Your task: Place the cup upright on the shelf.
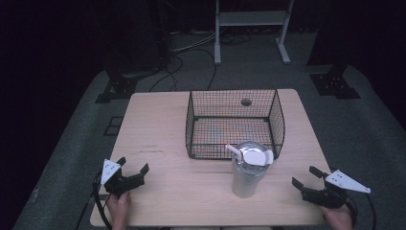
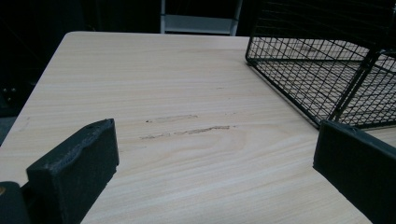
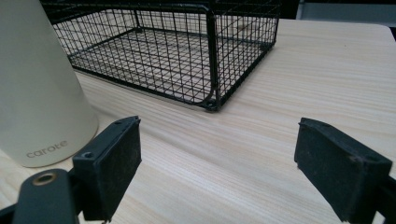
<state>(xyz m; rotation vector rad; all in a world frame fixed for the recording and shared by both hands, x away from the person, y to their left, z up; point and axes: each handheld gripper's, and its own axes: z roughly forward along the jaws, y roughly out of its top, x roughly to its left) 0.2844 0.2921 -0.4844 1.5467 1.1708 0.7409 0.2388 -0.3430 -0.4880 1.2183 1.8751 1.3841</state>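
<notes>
The tall cream tumbler with the lidded top (image 1: 248, 173) is standing upright on the pale wooden table (image 1: 158, 124), just before the black wire basket (image 1: 234, 122). Left gripper (image 1: 133, 171) and right gripper (image 1: 306, 178) are resting apart, jaws spread, empty. Judged: pre-approach; next, the right gripper needs to close in on the tumbler.

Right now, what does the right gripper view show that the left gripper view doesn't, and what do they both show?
The right gripper view alone shows the cream tumbler, standing upright on the table with the word carote near its base, just left of the right gripper. The left gripper view alone shows two dark scuff marks on the wood ahead of the left gripper. Both views show the black wire basket and the pale wooden table, and in each view the jaws stand wide apart with nothing between them.
</notes>
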